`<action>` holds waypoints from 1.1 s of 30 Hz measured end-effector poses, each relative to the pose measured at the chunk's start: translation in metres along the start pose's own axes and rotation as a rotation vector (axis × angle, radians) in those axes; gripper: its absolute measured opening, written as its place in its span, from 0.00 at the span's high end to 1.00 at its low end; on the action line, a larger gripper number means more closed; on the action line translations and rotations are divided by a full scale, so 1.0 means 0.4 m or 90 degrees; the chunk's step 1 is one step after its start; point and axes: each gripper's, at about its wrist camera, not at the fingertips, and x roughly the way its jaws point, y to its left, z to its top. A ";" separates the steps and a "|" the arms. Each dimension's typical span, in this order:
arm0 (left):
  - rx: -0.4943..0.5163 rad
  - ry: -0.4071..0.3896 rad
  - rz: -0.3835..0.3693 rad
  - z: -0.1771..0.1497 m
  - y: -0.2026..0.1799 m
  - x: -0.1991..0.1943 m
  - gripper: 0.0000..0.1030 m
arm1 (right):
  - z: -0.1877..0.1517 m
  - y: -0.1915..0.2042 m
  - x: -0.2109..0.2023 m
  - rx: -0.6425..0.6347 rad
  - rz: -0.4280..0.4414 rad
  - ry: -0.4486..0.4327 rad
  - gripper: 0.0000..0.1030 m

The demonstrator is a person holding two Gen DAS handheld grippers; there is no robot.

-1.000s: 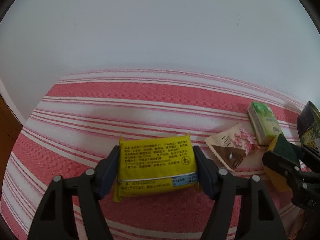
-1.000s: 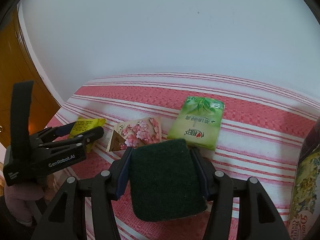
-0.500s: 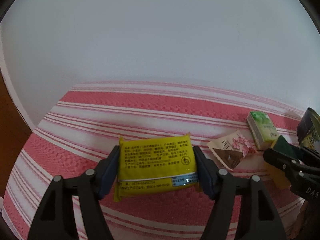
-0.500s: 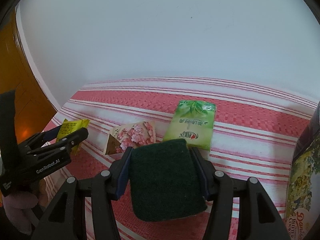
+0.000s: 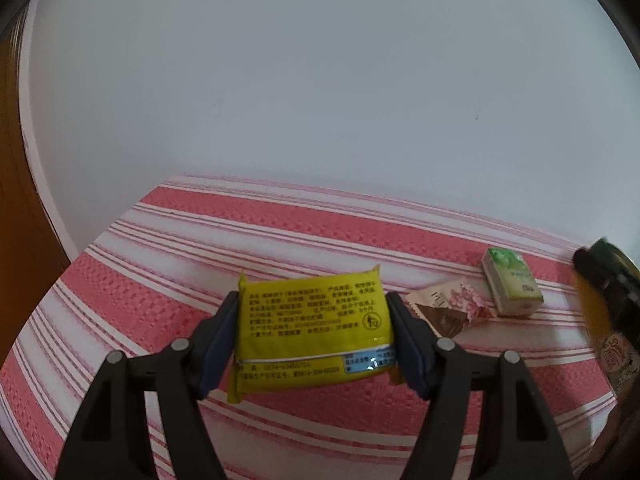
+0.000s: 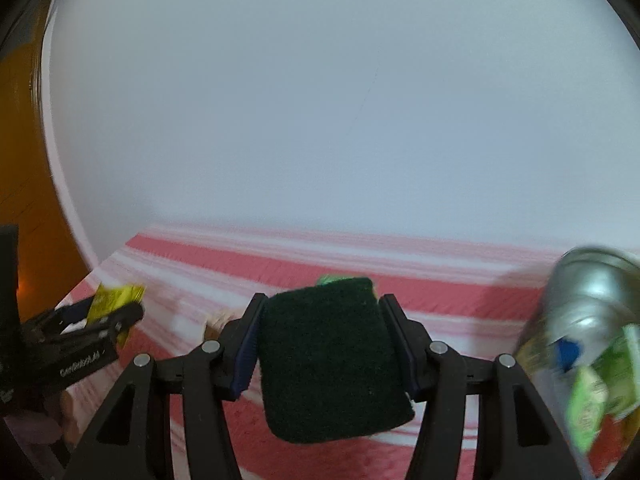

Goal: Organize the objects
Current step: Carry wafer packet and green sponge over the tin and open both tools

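Right claw [image 6: 320,348]: pinching dark green scouring sponge [image 6: 334,358] above the red-and-white striped surface [image 6: 440,292]. Round open metal tin [image 6: 588,344], already holding packets, lies close to its right, likely destination. Left claw [image 5: 312,336]: pinching yellow foil snack packet [image 5: 314,332], farther from tin.

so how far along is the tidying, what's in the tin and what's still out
Done: the tin holds a few packets already. In hand: left tongs grip the yellow packet, right tongs grip the green sponge, both above the cloth. Left: the floral sachet and green tissue pack lie on the striped cloth.
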 end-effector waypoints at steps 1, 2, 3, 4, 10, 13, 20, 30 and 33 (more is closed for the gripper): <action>0.000 -0.002 -0.001 -0.002 -0.003 -0.003 0.32 | 0.003 -0.002 -0.009 -0.007 -0.013 -0.009 0.43; -0.002 -0.003 -0.002 -0.003 -0.004 -0.005 0.32 | 0.004 -0.008 -0.018 -0.013 -0.029 -0.015 0.43; -0.003 -0.006 -0.002 -0.004 -0.005 -0.008 0.32 | 0.004 -0.011 -0.023 -0.016 -0.039 -0.019 0.43; -0.006 -0.011 -0.003 -0.006 -0.006 -0.013 0.32 | 0.003 -0.018 -0.030 -0.019 -0.050 -0.023 0.43; -0.004 -0.026 -0.022 -0.024 -0.040 -0.048 0.32 | 0.003 -0.041 -0.065 -0.036 -0.097 -0.045 0.43; 0.001 -0.044 -0.041 -0.028 -0.068 -0.079 0.32 | -0.005 -0.050 -0.095 -0.053 -0.119 -0.057 0.43; 0.021 -0.069 -0.106 -0.047 -0.154 -0.149 0.32 | -0.025 -0.113 -0.179 -0.042 -0.152 -0.085 0.43; 0.080 -0.084 -0.177 -0.063 -0.316 -0.227 0.32 | -0.048 -0.212 -0.237 -0.010 -0.198 -0.097 0.43; 0.093 -0.087 -0.193 -0.066 -0.361 -0.245 0.32 | -0.053 -0.250 -0.249 -0.003 -0.213 -0.099 0.43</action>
